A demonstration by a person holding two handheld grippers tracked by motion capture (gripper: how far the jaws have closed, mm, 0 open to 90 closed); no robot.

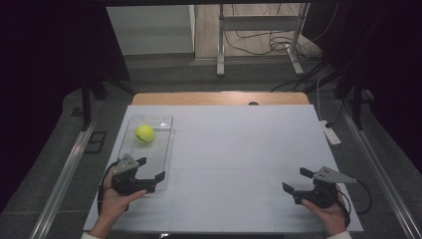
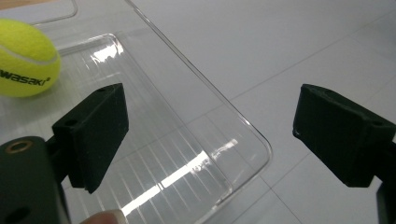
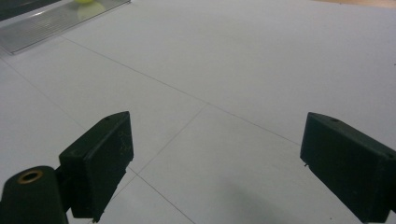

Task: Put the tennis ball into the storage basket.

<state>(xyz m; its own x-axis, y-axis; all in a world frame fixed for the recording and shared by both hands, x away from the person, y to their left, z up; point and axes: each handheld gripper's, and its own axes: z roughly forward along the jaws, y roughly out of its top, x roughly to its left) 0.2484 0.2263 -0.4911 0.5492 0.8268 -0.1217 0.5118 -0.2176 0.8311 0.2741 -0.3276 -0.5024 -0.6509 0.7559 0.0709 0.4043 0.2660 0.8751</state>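
— Black jaws of left gripper [image 1: 150, 169] spread wide, holding nothing; hovering over near end of clear plastic tray [image 2: 243, 126].

— Tennis ball [image 1: 145, 133]?

— Yellow, lying in tray's far half, well apart from jaws.

— Right gripper [image 1: 295, 180]?

— Gaping too, empty; low over white table [image 1: 239, 149], near right corner.

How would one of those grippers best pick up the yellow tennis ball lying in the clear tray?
Probably from straight above, with the jaws closing across the widest middle of the tennis ball. It is round, so any pair of opposite sides would do, but the raised rim of the clear tray would hinder a low sideways approach. The open left gripper is the nearer one.
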